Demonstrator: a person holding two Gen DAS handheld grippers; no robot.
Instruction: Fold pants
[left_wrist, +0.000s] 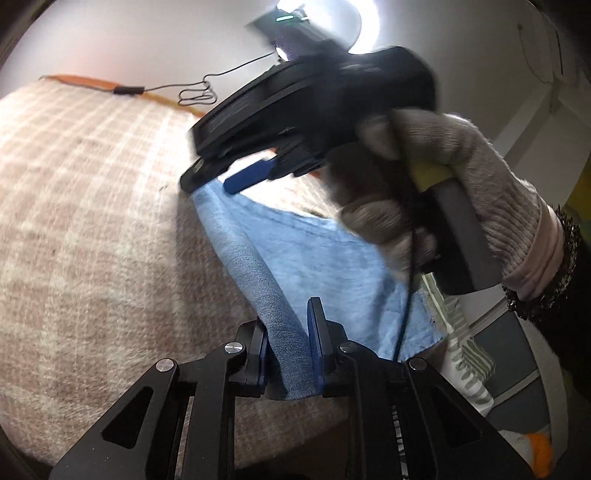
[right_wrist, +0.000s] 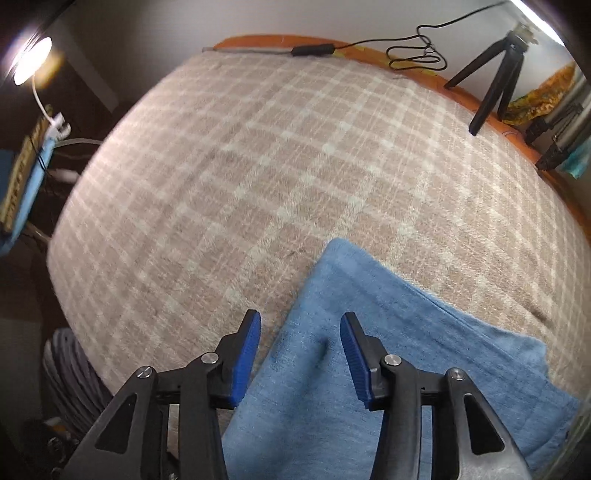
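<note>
Left tool (left_wrist: 290, 350) clamped on pants (left_wrist: 314, 258) fold at 6 o'clock. Right tool (right_wrist: 299, 354) apart above the cloth. Best kept taut, edges aligned over the blanket (right_wrist: 258, 166).

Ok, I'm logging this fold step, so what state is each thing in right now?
left gripper: shut on the pants, fabric pinched between its fingers.
right gripper: open, above the pants, holding nothing.
pants: blue, partly lifted at the left gripper, the rest lying on the blanket.
blanket: spread flat under the pants.
tripod: standing upright on the far edge.
lamp: on.
</note>
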